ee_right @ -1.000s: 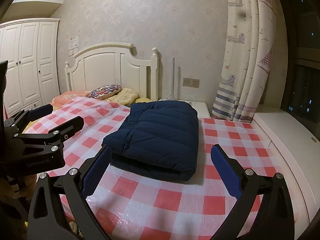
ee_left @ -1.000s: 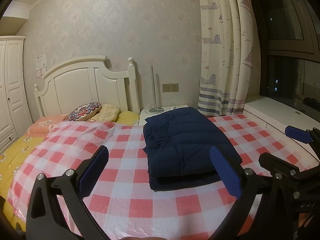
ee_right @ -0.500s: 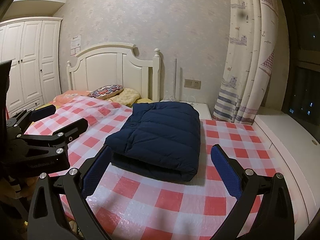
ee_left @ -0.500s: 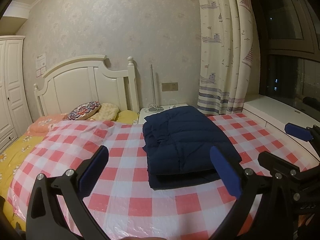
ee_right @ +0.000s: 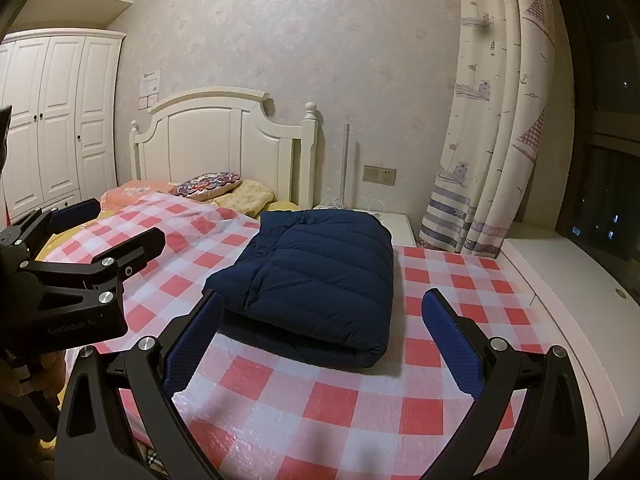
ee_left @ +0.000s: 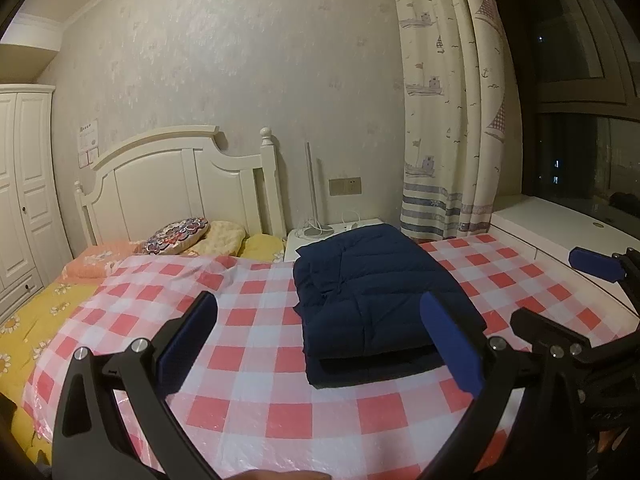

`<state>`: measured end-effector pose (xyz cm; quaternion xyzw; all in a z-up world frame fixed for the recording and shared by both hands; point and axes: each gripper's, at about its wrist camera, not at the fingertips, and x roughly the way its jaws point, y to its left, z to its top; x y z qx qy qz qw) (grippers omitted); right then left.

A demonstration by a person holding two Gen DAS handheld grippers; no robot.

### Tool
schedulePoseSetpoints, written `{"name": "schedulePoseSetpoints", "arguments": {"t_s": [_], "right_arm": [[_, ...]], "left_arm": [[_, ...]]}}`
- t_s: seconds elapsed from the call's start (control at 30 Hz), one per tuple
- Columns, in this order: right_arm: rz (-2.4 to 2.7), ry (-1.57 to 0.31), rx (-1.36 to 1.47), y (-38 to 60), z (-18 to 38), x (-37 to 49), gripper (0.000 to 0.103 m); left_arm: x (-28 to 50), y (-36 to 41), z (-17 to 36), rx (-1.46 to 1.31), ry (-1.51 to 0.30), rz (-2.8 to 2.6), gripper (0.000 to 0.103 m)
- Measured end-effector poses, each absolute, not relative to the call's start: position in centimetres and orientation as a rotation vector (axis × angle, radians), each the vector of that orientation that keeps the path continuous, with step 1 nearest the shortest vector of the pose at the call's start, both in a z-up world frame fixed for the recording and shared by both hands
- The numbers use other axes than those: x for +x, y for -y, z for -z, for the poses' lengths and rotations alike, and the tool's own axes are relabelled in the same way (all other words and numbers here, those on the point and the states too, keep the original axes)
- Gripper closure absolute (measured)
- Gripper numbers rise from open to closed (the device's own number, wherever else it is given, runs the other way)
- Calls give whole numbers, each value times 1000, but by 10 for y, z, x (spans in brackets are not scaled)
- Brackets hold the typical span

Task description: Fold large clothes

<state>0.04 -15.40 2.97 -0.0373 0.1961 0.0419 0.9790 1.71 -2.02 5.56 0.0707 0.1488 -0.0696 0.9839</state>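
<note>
A navy puffer jacket (ee_left: pixel 372 292) lies folded in a thick rectangle on the red-and-white checked cover (ee_left: pixel 260 364); it also shows in the right wrist view (ee_right: pixel 316 276). My left gripper (ee_left: pixel 320 344) is open and empty, held above the cover short of the jacket's near edge. My right gripper (ee_right: pixel 320 340) is open and empty, also short of the jacket. The left gripper shows at the left of the right wrist view (ee_right: pixel 102 236), and the right gripper at the right of the left wrist view (ee_left: pixel 576 292).
A white headboard (ee_left: pixel 176 184) and pillows (ee_left: pixel 180 232) are at the far left. A white nightstand with a lamp pole (ee_left: pixel 312 196) stands behind the jacket. A patterned curtain (ee_left: pixel 448 120), a white window ledge (ee_left: pixel 560 224) and a wardrobe (ee_right: pixel 52 120) border the bed.
Both grippers have drawn back and risen slightly from the jacket, still open. The jacket has not moved.
</note>
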Motion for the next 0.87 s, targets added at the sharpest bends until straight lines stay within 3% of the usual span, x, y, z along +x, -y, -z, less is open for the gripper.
{"name": "schedulePoseSetpoints", "arguments": {"t_s": [0.6,0.77,0.87], "right_arm": [[-80,-424,-94,150,-19,5,6],[-107,-507,-70,161,2,30,6],[-85,-570,-66,191,13,57,6]], "left_arm": [[25,24,-51,144,-321,148,2],[77,5,-36,124,-482,235,2],[134,-47,-28,89,-558,169,2]]}}
